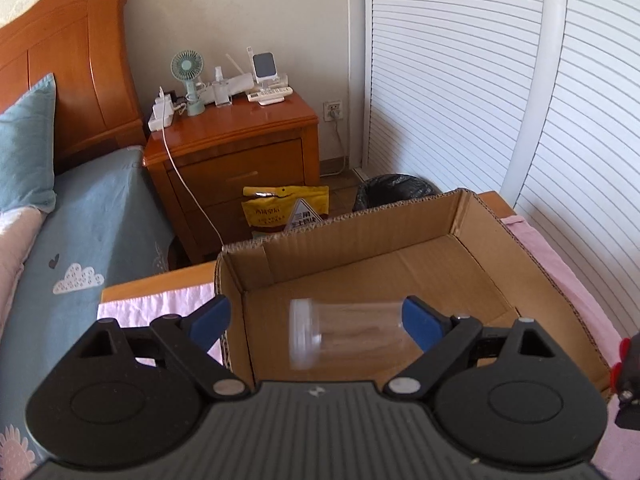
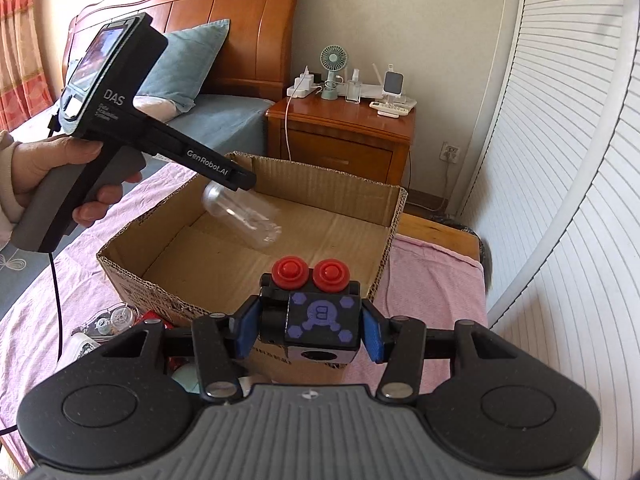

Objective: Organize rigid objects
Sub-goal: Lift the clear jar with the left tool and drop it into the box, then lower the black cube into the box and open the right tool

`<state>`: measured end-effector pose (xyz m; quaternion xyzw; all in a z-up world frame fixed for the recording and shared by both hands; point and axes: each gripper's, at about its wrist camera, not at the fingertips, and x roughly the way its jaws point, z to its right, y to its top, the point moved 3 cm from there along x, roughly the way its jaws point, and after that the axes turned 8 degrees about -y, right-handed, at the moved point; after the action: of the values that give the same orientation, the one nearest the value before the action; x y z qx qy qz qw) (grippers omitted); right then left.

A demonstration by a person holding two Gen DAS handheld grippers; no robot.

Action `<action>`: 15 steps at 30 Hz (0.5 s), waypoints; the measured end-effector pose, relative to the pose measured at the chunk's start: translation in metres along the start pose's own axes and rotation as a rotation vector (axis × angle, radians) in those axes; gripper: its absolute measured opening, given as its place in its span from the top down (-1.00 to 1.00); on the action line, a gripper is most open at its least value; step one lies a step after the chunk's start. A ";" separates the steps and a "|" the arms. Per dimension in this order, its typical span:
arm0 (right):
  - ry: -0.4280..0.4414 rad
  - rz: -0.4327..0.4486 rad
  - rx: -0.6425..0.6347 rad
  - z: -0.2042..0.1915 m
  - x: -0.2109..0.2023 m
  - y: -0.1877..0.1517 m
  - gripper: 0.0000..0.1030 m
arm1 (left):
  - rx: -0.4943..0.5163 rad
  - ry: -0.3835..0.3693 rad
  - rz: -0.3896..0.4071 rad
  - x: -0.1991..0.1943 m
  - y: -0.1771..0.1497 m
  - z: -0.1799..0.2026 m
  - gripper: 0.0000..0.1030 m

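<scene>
A clear plastic jar (image 1: pixel 346 332) with a white lid is blurred, in the air over the open cardboard box (image 1: pixel 500 252), between the wide-apart blue fingers of my left gripper (image 1: pixel 316 320), which is open. In the right wrist view the jar (image 2: pixel 244 216) hangs tilted just below the left gripper's tip (image 2: pixel 240 178), above the box (image 2: pixel 384 208). My right gripper (image 2: pixel 310 330) is shut on a black toy block (image 2: pixel 316 320) with two red buttons and purple marks, held at the box's near rim.
The box sits on a pink cloth (image 2: pixel 432 300) over a wooden table. A tape dispenser (image 2: pixel 114 318) and small items lie left of the box. A bed (image 1: pixel 80 220), nightstand (image 1: pixel 236 148), yellow bag (image 1: pixel 286 210) and black bin (image 1: pixel 394 192) stand beyond. White slatted doors (image 1: pixel 460 80) are on the right.
</scene>
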<state>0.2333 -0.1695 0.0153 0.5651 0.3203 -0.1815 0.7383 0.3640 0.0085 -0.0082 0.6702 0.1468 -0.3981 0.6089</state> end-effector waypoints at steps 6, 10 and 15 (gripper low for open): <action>-0.004 -0.010 -0.013 -0.005 0.004 0.004 -0.09 | -0.002 0.012 -0.014 -0.029 -0.017 -0.005 -0.84; -0.007 -0.015 -0.015 -0.006 0.006 0.010 -0.09 | -0.008 0.019 -0.030 -0.058 -0.036 -0.006 -0.86; -0.008 -0.020 -0.020 -0.009 0.016 0.021 -0.09 | -0.027 0.013 -0.004 -0.098 -0.064 -0.002 -0.92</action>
<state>0.2560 -0.1530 0.0185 0.5536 0.3250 -0.1878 0.7434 0.2587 0.0520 0.0170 0.6640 0.1573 -0.3930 0.6163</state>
